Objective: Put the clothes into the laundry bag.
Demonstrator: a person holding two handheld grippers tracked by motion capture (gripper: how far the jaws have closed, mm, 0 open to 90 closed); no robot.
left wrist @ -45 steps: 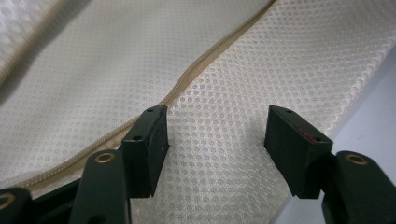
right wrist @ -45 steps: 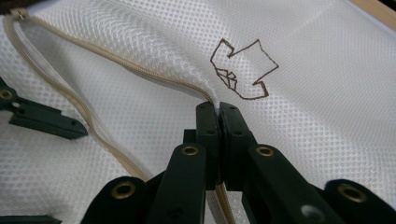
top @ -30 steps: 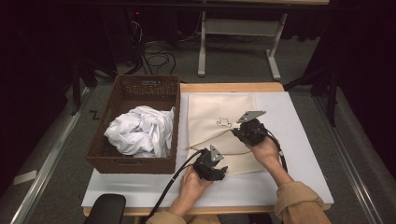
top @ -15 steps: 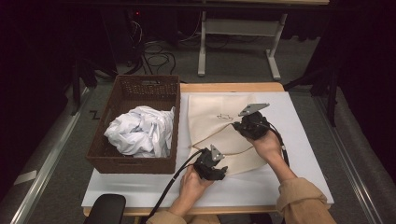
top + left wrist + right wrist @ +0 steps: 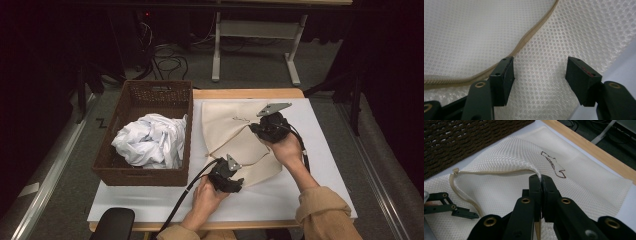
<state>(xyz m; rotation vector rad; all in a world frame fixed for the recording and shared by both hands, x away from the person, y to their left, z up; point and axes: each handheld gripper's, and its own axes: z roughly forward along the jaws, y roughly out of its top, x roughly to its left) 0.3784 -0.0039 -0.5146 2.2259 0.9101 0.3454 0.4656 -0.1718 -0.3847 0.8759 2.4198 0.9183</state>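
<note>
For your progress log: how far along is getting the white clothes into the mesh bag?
Done: mesh bag lies unzipped. In hand: right tongs pinch and lift its upper edge; left tongs, open, rest on the lower layer. Left: white clothes sit in the basket.

Open white table surface (image 5: 320, 150) right of the mesh bag (image 5: 235, 135), wide enough for a free pass toward the far wooden edge. More bare table along the near edge, in front of the left hand-held gripper (image 5: 231, 181). Blocked on the left by the tall brown wicker basket (image 5: 145, 172), its wall just beside the bag, heaped with white cloth (image 5: 150, 140). Narrow strip of table between basket wall and bag. Raised upper layer of the bag, pinched in the right hand-held gripper (image 5: 541, 181), standing over a gap above the lower layer. Left hand-held gripper's cable (image 5: 190, 192) trailing across the near table.
</note>
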